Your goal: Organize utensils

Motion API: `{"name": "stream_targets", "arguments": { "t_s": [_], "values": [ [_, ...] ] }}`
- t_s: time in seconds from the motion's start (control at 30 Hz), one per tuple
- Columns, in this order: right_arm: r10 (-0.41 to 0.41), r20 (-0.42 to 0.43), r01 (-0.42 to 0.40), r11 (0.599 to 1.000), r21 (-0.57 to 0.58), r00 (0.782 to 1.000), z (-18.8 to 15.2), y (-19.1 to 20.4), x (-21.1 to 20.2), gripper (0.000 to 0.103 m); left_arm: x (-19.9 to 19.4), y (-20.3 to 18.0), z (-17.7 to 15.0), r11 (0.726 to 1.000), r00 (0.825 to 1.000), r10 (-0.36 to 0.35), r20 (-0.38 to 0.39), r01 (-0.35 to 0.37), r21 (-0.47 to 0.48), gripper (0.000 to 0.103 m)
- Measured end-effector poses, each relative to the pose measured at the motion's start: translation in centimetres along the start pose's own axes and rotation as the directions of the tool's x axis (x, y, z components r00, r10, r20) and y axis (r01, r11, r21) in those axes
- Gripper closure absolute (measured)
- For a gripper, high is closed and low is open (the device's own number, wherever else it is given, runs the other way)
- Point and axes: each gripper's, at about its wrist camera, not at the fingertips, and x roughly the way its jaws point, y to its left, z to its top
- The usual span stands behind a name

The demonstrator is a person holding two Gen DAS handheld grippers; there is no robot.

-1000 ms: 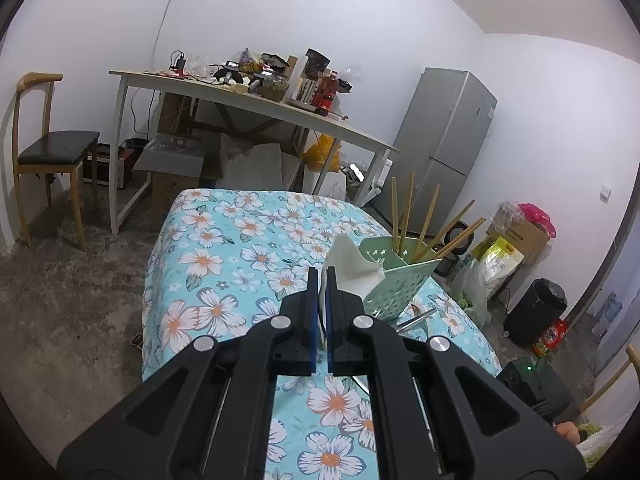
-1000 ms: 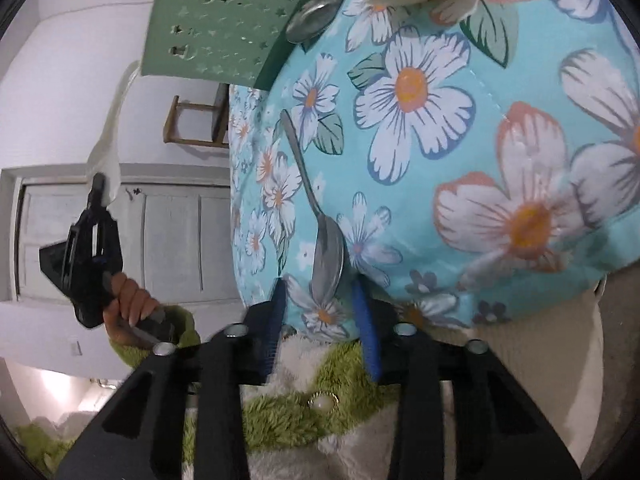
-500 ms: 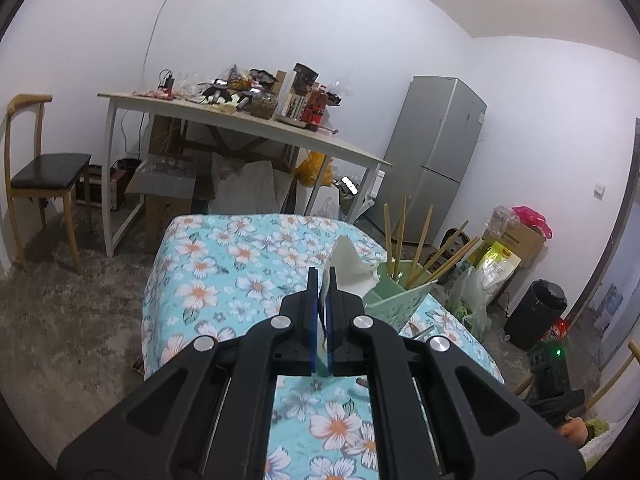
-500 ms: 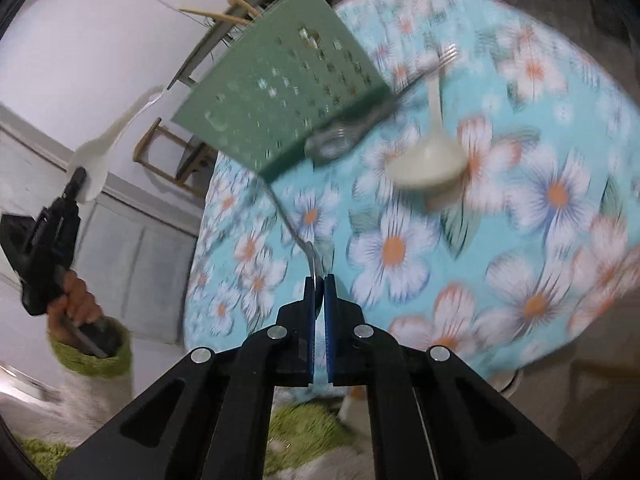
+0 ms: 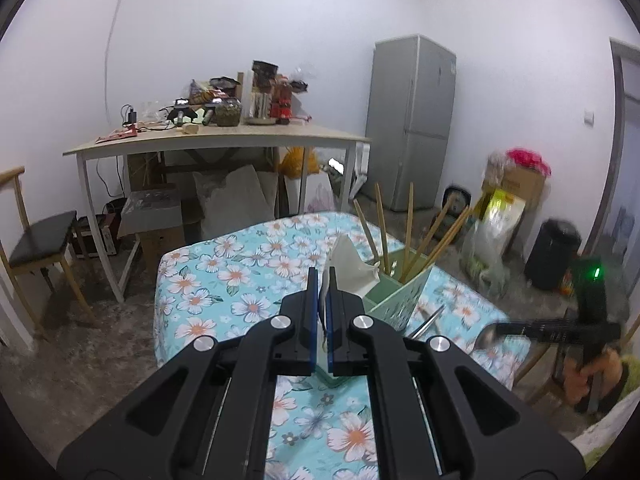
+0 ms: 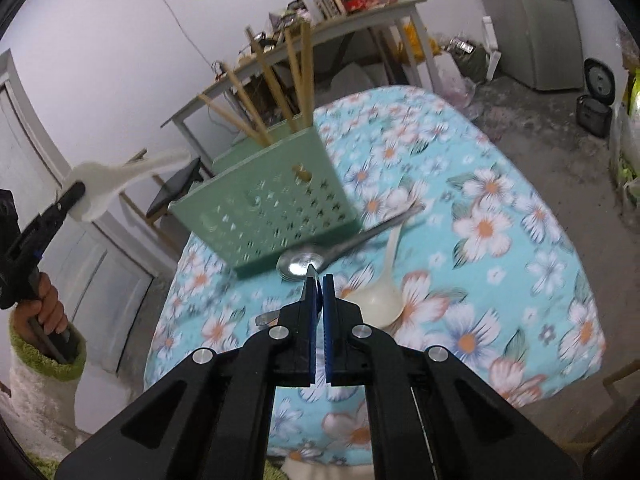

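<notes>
L wrist view: left claw (image 5: 323, 300) is pressed together, pinching the white plastic spoon (image 5: 348, 266) edge-on; the spoon sticks up past the fingertips toward 12 o'clock. Judged light, rigid, smooth, so it may pivot in a thin-edge pinch; a grip nearer the neck, where bowl meets handle, should hold steadier. The green utensil basket (image 5: 400, 294) sits on the floral counter (image 5: 224, 276) just beyond the claw at 1 o'clock, with wooden chopsticks (image 5: 408, 232) standing in it. At 3 o'clock, blurred: the right claw (image 5: 504, 327) with a metal spoon bowl at its tip.

R wrist view: right claw (image 6: 318, 292) is pressed together, pinching a metal spoon (image 6: 311, 270) by its thin edge; only a sliver shows above the pads. Judged stiff, heavier than the plastic one, and slick, so a narrow pinch may slip or swing; mid-handle is the better hold. A second metal spoon (image 6: 340, 246) lies on the counter at 12 o'clock, bowl beside the basket's base. Another white spoon (image 6: 380, 292) lies at 1 o'clock, bowl nearest the claw. The basket is at 11 o'clock; the slots in its wall could snag thin handles. The left claw with its spoon is at 9 o'clock, held off the counter.
</notes>
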Motion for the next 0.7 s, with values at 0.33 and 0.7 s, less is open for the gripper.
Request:
{"name": "stream_targets", "arguments": {
  "t_s": [0.33, 0.7],
  "values": [
    [0.013, 0.061, -0.011, 0.999, -0.042, 0.998, 1.6, -0.2, -0.6, 0.1, 3.6, -1.2, 1.5, 0.987, 0.983, 0.081, -0.166, -0.056, 0.148, 0.101],
    [0.015, 0.213, 0.007, 0.995, -0.104, 0.977, 4.3, 0.0, -4.5, 0.1, 10.0, -1.6, 2.2, 0.984, 0.94, 0.067, -0.333, -0.008, 0.176, 0.1]
  ]
}}
